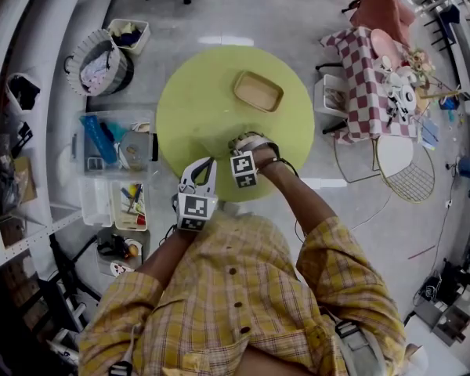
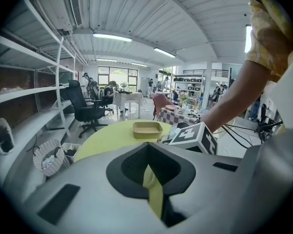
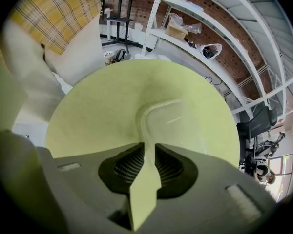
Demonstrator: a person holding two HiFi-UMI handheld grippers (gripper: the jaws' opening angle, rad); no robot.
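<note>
A round yellow-green table [image 1: 189,108] carries a shallow tan tray [image 1: 258,91] on its far side; the left gripper view has that tray [image 2: 147,129] straight ahead. My right gripper [image 1: 247,142] is low over the table's near part. Its jaws [image 3: 145,150] are shut on the edge of a clear plastic lid [image 3: 183,123] that lies flat on the tabletop [image 3: 93,106]. My left gripper [image 1: 199,169] hovers at the table's near edge, left of the right one, shut [image 2: 149,172] with nothing between its jaws. The right gripper's marker cube [image 2: 195,136] is close at its right.
Left of the table on the floor are a round laundry basket [image 1: 100,63] and clear bins of tools [image 1: 113,151]. A checkered-cloth table [image 1: 368,81] and a white stool [image 1: 329,96] stand to the right. Shelves line the left wall, with an office chair [image 2: 85,108] beyond.
</note>
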